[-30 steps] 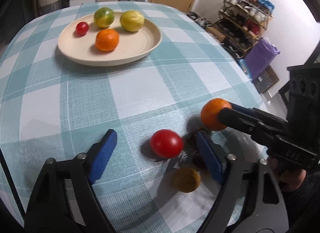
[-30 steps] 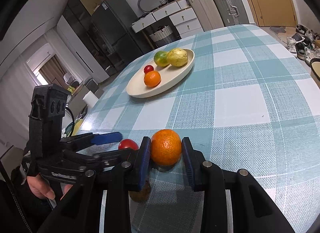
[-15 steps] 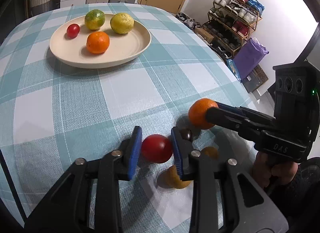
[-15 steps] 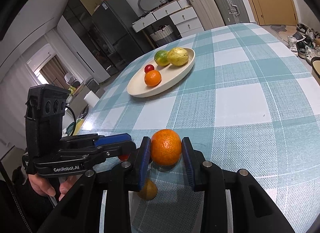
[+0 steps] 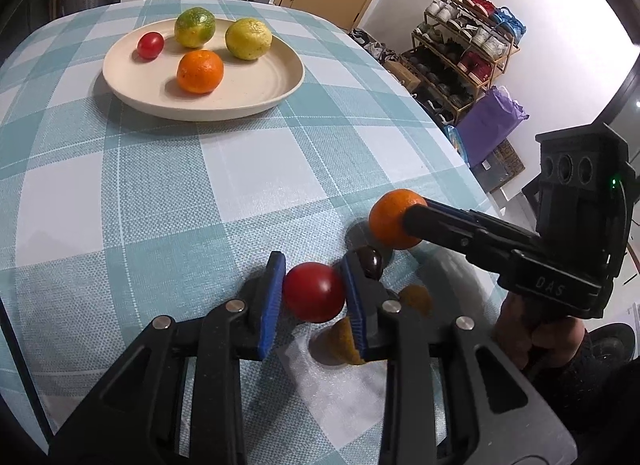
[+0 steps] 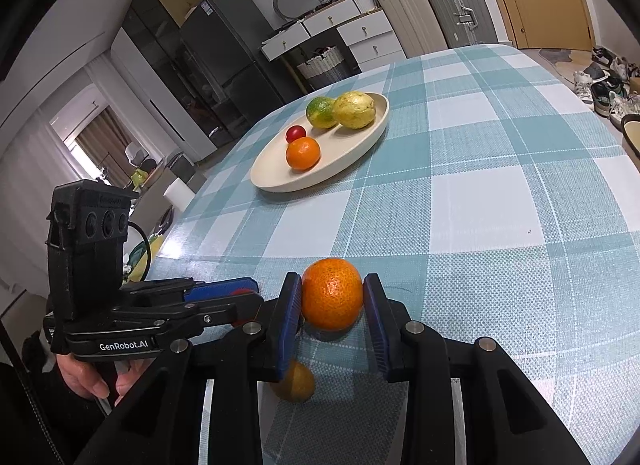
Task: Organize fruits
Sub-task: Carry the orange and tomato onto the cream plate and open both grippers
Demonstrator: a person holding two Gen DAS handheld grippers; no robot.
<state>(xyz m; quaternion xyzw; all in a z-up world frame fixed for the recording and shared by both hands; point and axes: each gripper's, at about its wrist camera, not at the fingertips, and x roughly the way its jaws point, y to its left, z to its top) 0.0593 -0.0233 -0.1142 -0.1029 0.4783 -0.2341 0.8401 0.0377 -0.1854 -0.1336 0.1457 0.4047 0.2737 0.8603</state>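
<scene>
My left gripper (image 5: pixel 314 297) is shut on a red tomato (image 5: pixel 314 292), its blue pads pressing both sides just above the checked tablecloth. My right gripper (image 6: pixel 332 301) is shut on an orange mandarin (image 6: pixel 332 299), also seen held at the right in the left wrist view as the mandarin (image 5: pixel 394 217). A cream plate (image 5: pixel 256 93) at the far side holds a small red tomato (image 5: pixel 150 45), a green citrus (image 5: pixel 195 27), a yellow citrus (image 5: pixel 248 38) and an orange (image 5: pixel 199 71). A dark fruit (image 5: pixel 370 261) and two brownish fruits (image 5: pixel 418 297) lie under the grippers.
The table's right edge (image 5: pixel 452 137) drops to the floor, with a shoe rack (image 5: pixel 464 61) and a purple bag (image 5: pixel 492 125) beyond. A brownish fruit (image 6: pixel 294 381) lies below my right gripper. A person's hand (image 6: pixel 92 377) holds the left gripper. Drawers and suitcases (image 6: pixel 420 17) stand behind the table.
My left gripper went from wide open around the red tomato to shut on it and has lifted it slightly. The right gripper kept still with the mandarin.
</scene>
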